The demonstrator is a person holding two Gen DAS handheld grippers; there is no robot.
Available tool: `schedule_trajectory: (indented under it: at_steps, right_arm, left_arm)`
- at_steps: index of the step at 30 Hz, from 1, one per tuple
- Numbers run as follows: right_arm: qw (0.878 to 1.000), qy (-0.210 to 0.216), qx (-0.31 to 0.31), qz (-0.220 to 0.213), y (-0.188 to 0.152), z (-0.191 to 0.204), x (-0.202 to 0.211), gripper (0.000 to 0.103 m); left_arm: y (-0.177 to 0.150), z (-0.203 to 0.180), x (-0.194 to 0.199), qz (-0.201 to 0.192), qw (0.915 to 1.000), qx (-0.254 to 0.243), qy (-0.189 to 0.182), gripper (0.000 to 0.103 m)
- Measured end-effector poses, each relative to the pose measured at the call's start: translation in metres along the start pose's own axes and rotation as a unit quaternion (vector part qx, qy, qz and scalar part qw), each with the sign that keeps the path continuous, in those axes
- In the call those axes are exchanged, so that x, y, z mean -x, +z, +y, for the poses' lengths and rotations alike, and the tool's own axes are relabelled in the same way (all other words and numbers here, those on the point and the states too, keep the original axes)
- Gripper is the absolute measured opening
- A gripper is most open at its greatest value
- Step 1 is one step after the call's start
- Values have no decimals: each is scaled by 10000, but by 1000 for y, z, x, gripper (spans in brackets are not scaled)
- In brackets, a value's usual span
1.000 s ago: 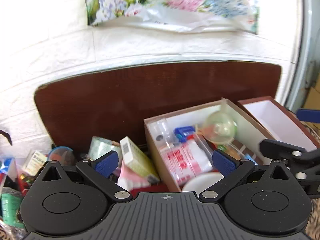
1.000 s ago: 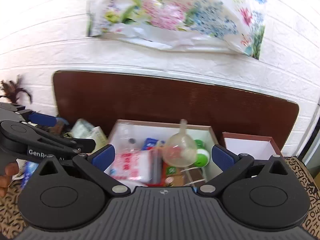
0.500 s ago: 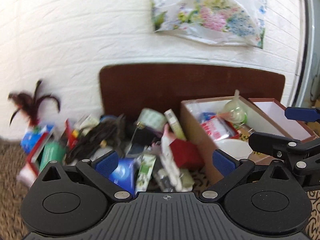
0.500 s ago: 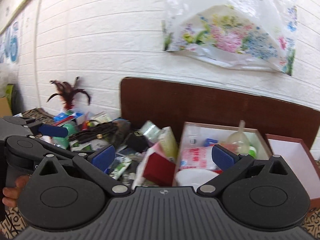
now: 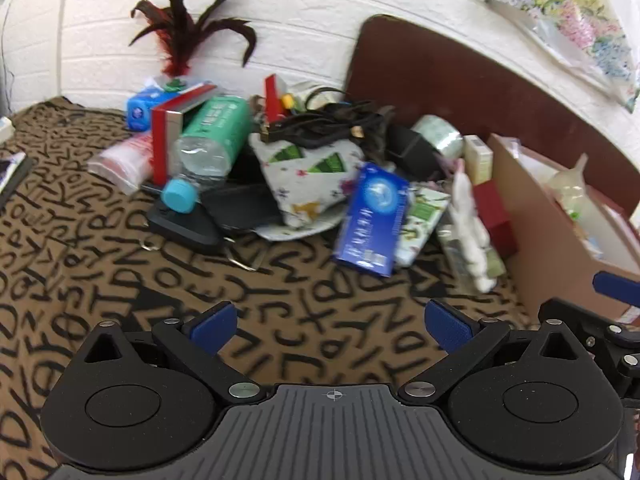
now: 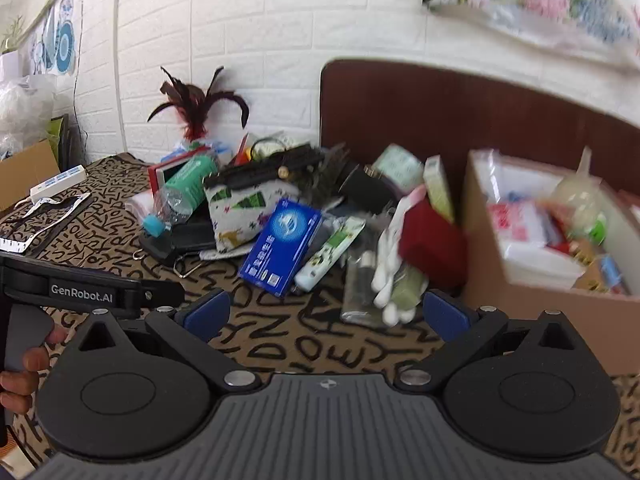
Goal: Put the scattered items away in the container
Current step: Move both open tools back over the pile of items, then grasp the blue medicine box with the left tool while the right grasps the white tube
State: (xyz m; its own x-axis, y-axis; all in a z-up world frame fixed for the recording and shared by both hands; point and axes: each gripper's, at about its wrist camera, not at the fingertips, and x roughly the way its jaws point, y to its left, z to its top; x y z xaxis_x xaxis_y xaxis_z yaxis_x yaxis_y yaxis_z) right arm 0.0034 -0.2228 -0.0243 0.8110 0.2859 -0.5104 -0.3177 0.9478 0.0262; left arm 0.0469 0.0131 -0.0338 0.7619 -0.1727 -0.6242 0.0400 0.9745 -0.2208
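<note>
Partly done: my box (image 6: pixel 520 312) already held several items.
Both grippers, left (image 5: pixel 332 322) and right (image 6: pixel 326 312), gaped wide, empty; the pile (image 5: pixel 320 168) remained.

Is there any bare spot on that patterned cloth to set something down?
Yes: the cloth between the pile and both open grippers lies bare, in front of the blue box. From the green bottle across to the cardboard box it is crowded.

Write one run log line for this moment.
left tongs: open, empty | right tongs: open, empty | pile: on cloth, left of box
</note>
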Motion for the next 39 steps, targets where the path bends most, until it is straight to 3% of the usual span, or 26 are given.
schedule_trajectory:
  at_steps: [10, 15, 17, 22, 30, 34, 39]
  right_arm:
    - [9996, 241, -36, 127, 0, 11, -44, 99]
    - [9995, 191, -97, 251, 4, 6, -72, 87]
    - [9992, 181, -132, 322, 5, 2, -84, 75]
    - [9977, 298, -356, 496, 8, -7, -113, 60]
    - [9952, 426, -680, 560, 15, -17, -144, 45]
    - [9920, 530, -982, 590, 16, -29, -155, 44]
    - [9866, 633, -1369, 620, 18, -40, -168, 34]
  left_arm:
    - [21, 3, -37, 71, 9986, -468, -238, 95]
    - [33, -1, -67, 205, 9969, -683, -339, 85]
    - [37, -3, -79, 285, 9960, -759, -384, 79]
    - [46, -7, -107, 478, 9939, -874, -478, 66]
    - [54, -11, -133, 515, 9932, -871, -575, 65]
    - [60, -8, -140, 503, 9942, -697, -648, 71]
    - [63, -2, -149, 531, 9936, -318, -947, 79]
